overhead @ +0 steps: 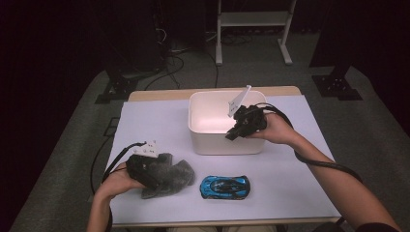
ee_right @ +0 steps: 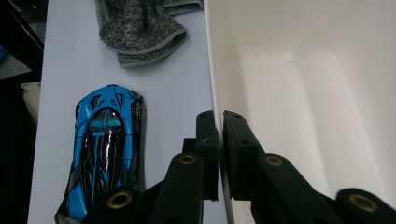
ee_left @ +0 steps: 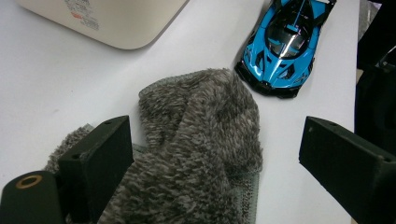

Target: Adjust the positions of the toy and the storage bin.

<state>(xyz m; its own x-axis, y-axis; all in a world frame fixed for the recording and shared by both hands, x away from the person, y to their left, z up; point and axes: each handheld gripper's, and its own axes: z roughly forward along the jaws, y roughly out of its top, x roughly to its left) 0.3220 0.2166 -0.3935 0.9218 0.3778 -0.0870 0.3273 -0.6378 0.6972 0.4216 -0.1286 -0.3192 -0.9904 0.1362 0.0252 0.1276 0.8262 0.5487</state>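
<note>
A grey fluffy cloth (overhead: 174, 176) lies bunched at the front left of the white table cover. My left gripper (overhead: 145, 169) hovers over it; in the left gripper view its jaws stand wide apart, open, with the cloth (ee_left: 201, 140) between and under them. Just right of the cloth sits a blue toy car (overhead: 225, 186). A white plastic bin (overhead: 217, 142) stands behind them at the middle. My right gripper (overhead: 234, 134) reaches over the bin's front right rim. In the right gripper view, this gripper (ee_right: 220, 126) is shut on the bin's thin wall (ee_right: 280, 93).
The table's front edge runs close below the car and the cloth. The bin's inside looks bare. Cables trail from both grippers over the table sides. A metal stand and dark equipment stand on the floor beyond the table.
</note>
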